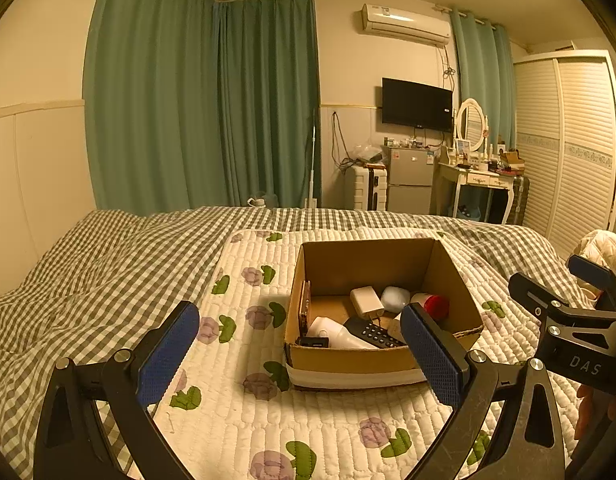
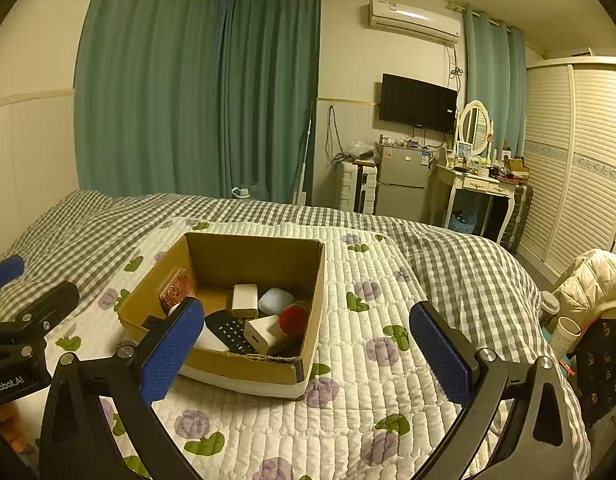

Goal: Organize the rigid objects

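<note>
An open cardboard box [image 1: 448, 276] [image 2: 316, 280] stands on a white quilted mat with flower prints on the bed. Inside lie a white charger [image 1: 366, 300] [image 2: 245, 299], a pale blue case [image 1: 395, 298] [image 2: 276, 300], a red-capped bottle [image 1: 436, 305] [image 2: 294, 319], a black remote [image 1: 372, 333] [image 2: 230, 330], a white box [image 2: 264, 334], a white rounded device [image 1: 332, 332] and a patterned flat case [image 1: 305, 307] [image 2: 174, 290] leaning on the left wall. My left gripper [image 1: 300, 356] is open and empty in front of the box. My right gripper [image 2: 308, 352] is open and empty, its left finger in front of the box's near corner.
The quilted mat [image 1: 236, 412] [image 2: 368, 380] lies on a grey checked duvet [image 1: 88, 272] [image 2: 460, 272]. A cream jacket [image 2: 592, 280] and cups [image 2: 564, 334] sit by the bed's right side. Beyond are green curtains, a small fridge [image 1: 411, 178], a dressing table and a wardrobe.
</note>
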{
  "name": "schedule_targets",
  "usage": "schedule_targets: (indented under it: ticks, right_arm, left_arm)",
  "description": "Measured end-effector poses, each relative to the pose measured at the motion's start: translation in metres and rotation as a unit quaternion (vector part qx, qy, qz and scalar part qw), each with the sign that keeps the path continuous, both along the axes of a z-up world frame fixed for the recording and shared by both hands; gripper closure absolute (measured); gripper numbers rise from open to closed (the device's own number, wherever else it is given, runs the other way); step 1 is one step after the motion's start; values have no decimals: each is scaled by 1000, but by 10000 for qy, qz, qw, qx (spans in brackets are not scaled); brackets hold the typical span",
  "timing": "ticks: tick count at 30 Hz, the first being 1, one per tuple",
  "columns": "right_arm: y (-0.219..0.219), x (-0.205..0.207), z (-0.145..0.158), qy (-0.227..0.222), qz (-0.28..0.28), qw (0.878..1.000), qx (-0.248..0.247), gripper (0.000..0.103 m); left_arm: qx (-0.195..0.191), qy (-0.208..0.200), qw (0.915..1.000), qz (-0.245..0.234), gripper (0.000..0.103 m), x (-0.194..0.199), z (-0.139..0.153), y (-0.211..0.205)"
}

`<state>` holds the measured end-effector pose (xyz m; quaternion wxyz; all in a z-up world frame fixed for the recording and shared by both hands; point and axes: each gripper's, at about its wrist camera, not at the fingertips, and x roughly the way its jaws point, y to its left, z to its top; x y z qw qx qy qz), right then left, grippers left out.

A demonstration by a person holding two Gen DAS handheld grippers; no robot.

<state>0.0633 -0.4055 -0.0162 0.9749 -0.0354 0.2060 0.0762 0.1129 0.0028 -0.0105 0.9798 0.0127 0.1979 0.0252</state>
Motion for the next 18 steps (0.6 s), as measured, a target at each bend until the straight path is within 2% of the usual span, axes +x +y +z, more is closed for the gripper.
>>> schedule_targets:
  ticks: [18]
  right_arm:
    - [1, 1, -3, 48, 0, 10000, 2, 0]
  left_arm:
    - [103, -31, 9999, 48, 0, -1, -2, 1]
